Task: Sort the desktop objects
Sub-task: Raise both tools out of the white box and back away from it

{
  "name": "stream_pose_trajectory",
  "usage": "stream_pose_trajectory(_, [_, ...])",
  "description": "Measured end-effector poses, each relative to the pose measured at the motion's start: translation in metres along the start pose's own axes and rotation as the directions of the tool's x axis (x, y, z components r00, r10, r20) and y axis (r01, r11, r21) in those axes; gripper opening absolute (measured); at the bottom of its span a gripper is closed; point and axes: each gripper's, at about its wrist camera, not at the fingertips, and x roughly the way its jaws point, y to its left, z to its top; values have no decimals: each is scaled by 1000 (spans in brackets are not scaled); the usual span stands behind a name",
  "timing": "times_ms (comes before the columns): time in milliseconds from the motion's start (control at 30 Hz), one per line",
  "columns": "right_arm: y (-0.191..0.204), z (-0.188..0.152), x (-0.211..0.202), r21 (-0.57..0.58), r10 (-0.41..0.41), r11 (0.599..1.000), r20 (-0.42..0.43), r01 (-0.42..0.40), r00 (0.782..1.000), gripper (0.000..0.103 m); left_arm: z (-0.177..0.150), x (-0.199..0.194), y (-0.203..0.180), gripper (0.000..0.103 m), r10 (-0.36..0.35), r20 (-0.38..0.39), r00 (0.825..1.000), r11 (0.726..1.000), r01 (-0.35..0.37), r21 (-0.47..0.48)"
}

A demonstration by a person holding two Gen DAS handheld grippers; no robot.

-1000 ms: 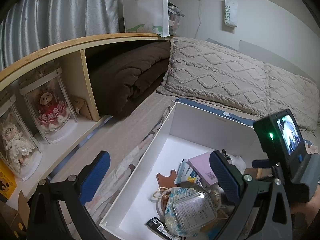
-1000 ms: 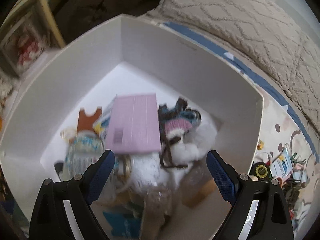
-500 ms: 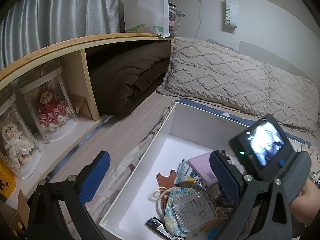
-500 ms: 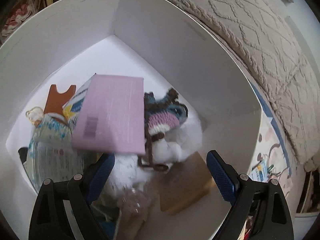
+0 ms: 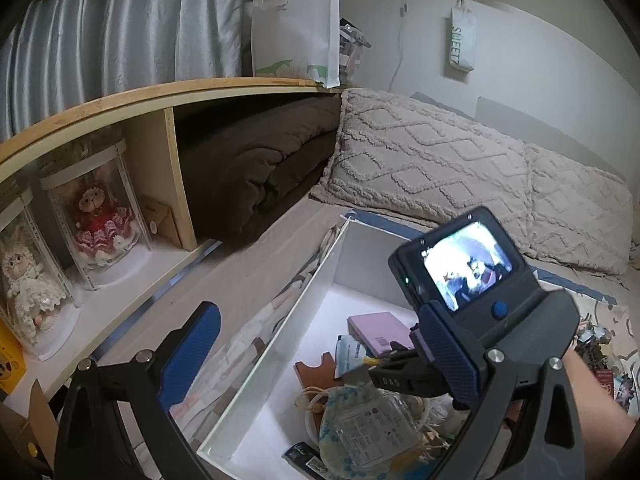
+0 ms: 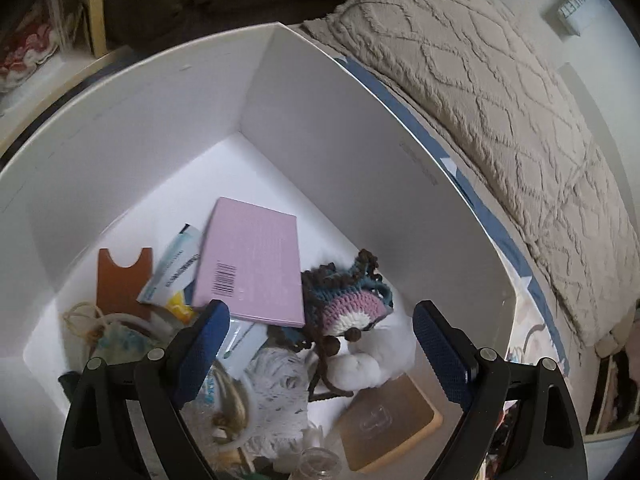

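Swinging in over the white box (image 6: pixel 320 120), the right gripper (image 6: pixel 322 344) has tipped steeply down since a second ago, and the jumble inside now fills its view, so a pick looks close. Its jaws stand wide apart with nothing between them, poised above the crocheted pouch (image 6: pixel 352 304) beside the pink booklet (image 6: pixel 252 268). At the box's near side the left gripper (image 5: pixel 320 356) hangs unmoved, jaws spread and empty, with the right gripper's camera screen (image 5: pixel 468 264) just ahead of it
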Motion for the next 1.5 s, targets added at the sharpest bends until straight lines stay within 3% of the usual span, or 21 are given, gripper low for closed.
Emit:
stream_pose_trajectory(133, [6,-2,0,-26,-19,999,-7,19,1000,93,-1,2,6,100,15,-7,1000,1000,-15,-12])
stream_pose_trajectory(367, [-1,-14,2,15,25,1000,-14,-25,1000,93,-1,-3,7,100,11,-2,1000,1000,-11,-11])
stream_pose_trajectory(700, [-15,-55,-31,60,151,985,119,-159,981,93,-4,-8,3,100,36,-11,999,999,-36,23])
stream_pose_trajectory(733, [-18,-58,-33,74,164,982,129,-175,978,102,-5,-9,1,100,40,-11,999,999,-40,35])
stream_pose_trajectory(767, [-20,-60,-34,80,171,980,136,-183,976,103,-5,-9,0,100,42,-11,999,998,-41,40])
stream_pose_trajectory(1500, [-61,-112,-81,140,206,955,324,-262,923,103,-18,-15,-20,103,131,-35,991,984,-126,125])
